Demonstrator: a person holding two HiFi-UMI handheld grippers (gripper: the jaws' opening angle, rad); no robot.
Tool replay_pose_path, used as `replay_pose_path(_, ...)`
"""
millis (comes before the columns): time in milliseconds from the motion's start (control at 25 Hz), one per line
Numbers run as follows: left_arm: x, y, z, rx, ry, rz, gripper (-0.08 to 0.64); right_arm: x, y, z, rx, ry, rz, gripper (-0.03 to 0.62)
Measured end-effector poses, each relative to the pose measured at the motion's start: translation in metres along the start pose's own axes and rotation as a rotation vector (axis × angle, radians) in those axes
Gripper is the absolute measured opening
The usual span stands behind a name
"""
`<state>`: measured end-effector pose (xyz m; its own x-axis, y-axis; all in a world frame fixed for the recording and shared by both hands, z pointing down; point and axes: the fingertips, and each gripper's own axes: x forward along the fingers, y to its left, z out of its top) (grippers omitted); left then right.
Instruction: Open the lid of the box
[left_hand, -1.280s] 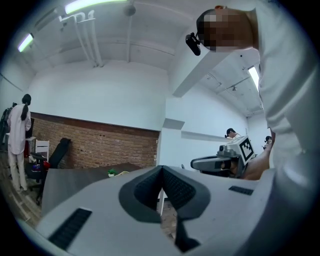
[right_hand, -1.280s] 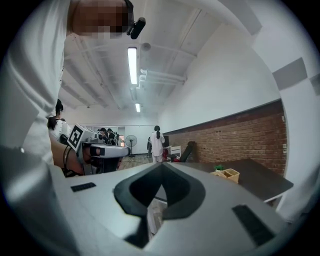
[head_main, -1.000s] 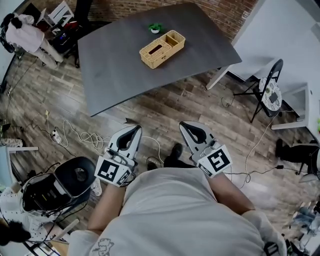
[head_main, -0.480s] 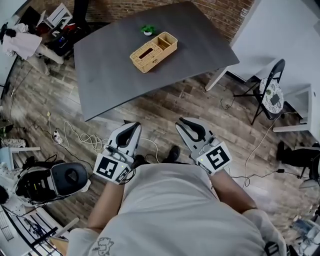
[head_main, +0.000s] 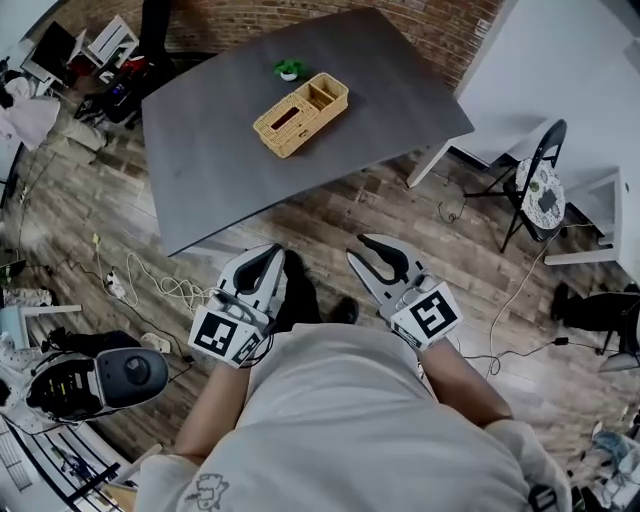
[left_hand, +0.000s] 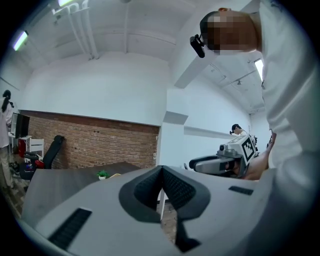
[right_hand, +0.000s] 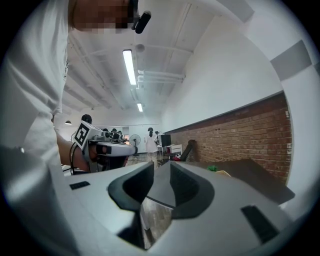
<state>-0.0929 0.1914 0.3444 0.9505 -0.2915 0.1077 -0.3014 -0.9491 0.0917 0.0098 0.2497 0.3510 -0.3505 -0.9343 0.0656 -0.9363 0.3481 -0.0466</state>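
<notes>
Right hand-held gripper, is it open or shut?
Open. The right hand-held gripper shows its jaws apart, just having opened wider, with nothing between them.

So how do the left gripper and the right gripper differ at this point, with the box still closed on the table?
Jaws: the left gripper has its tips pressed together, while the right gripper has its jaws apart, having just been opening.
Lean: in the head view the left gripper tilts toward the right, the right gripper toward the left.
Shared: both hold nothing and sit by the person's waist, well short of the wicker box on the table.
</notes>
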Motion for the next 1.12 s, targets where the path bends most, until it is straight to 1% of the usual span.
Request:
replay_pose_path(160, 0.019, 0.015, 0.007, 0.014, -0.011, -0.028, 0.011, 0.015, -0.012, 0.001, -0.002, 0.012, -0.014, 0.110)
replay_pose_path(320, 0.040, 0.040, 0.009, 0.002, -0.017, -0.044, 0.011, 0.038, -0.029, 0.001, -0.001, 0.025, -0.026, 0.114)
replay_pose_path(520, 0.066, 0.076, 0.004, -0.015, -0.001, -0.065, 0.011, 0.082, -0.048, -0.007, -0.005, 0.062, 0.004, 0.118)
replay_pose_path(720, 0.087, 0.118, 0.007, 0.027, 0.020, -0.089, 0.011, 0.133, -0.066, -0.010, -0.005, 0.088, 0.026, 0.121)
replay_pose_path(840, 0.095, 0.146, 0.015, 0.015, 0.015, -0.087, 0.011, 0.165, -0.077, -0.003, 0.009, 0.087, 0.039, 0.129)
replay_pose_path(1120, 0.097, 0.206, 0.023, -0.016, 0.002, -0.072, 0.011, 0.224, -0.089, 0.007, -0.024, 0.103, 0.054, 0.137)
